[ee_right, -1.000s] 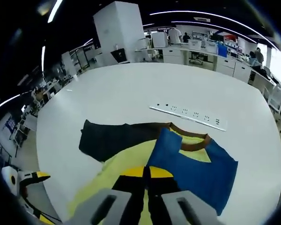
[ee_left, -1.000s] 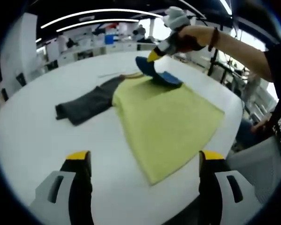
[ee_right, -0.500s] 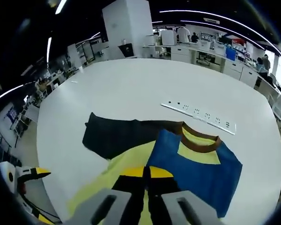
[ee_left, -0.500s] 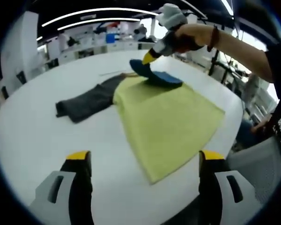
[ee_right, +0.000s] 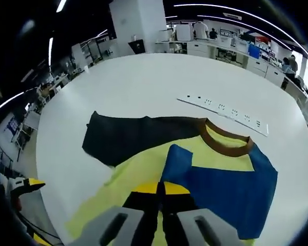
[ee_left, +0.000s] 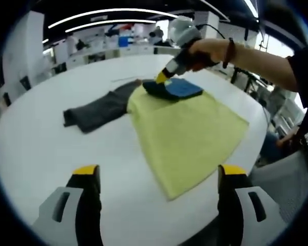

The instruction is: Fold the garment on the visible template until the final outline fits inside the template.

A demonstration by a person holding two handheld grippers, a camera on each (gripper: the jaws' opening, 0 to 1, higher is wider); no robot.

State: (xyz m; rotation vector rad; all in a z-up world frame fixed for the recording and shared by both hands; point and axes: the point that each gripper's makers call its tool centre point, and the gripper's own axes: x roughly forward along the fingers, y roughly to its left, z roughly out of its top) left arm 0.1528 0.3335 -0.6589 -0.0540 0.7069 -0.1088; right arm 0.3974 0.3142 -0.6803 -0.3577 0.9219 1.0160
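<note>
Lying flat on the white table, the garment showed a yellow body, dark sleeve and brown collar, its blue sleeve pinched folded inward by the right gripper, left gripper spread apart over bare tabletop near the hem.
</note>
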